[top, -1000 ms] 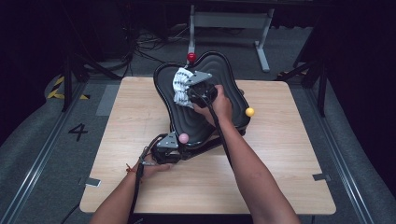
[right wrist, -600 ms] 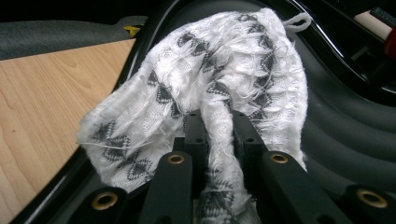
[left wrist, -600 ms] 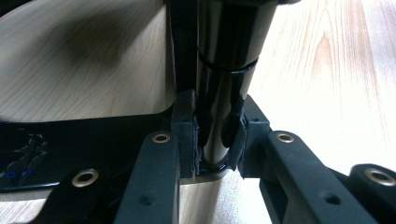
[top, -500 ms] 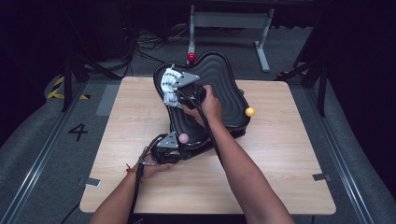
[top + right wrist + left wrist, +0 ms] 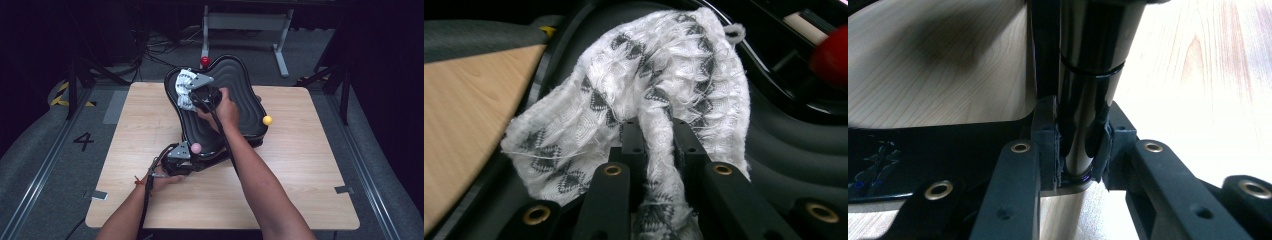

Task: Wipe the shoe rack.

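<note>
A black ribbed board stands tilted on the wooden table. A red ball sits at its far end, a yellow ball at its right and a pink ball at its near end. My right gripper is shut on a white cloth with a dark diamond pattern and presses it on the board's upper left part. In the right gripper view the cloth bunches between the pads of that gripper. My left gripper is shut on a shiny black post under the board's near end, with the gripper clamping it from both sides.
A metal stand rises behind the table's far edge, with cables on the dark floor around it. The red ball is close to the right of the cloth. Bare wood lies left and right of the board.
My right gripper has slid the cloth a little to the left across the board's upper part. The left gripper has stayed on the post.
</note>
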